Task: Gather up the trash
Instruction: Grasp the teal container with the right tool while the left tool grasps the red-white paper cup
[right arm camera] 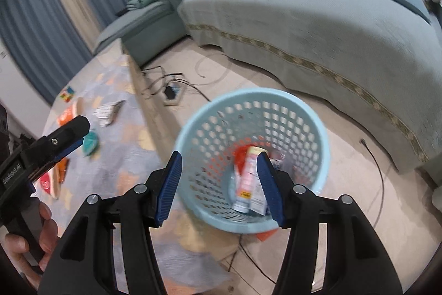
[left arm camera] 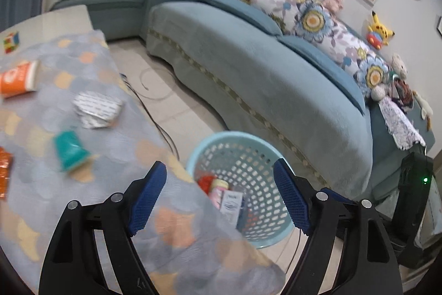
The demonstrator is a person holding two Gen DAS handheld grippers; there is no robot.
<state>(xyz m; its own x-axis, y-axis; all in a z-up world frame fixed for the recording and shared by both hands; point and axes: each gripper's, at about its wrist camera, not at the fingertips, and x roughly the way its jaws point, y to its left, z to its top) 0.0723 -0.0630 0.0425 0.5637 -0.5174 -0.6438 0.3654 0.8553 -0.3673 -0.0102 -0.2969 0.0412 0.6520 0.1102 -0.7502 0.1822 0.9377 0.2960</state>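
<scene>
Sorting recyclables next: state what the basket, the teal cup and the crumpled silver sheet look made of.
Basket: light blue plastic, smooth moulded rim and perforated wall.
Teal cup: probably paper or thin plastic, matte; blur leaves it open.
Crumpled silver sheet: looks like metallic foil, shiny and creased, with printed lines.

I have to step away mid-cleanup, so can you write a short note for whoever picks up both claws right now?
Left claw: open, empty, over the table edge by the basket.
Right claw: open, empty, above the basket.
Done: a pink tube, red wrapper and some packets lie in the basket on the floor.
Left on the table: orange cup, silver wrapper, teal cup, and an orange packet at the edge of the left view. The puzzle cube may not be trash.
</scene>
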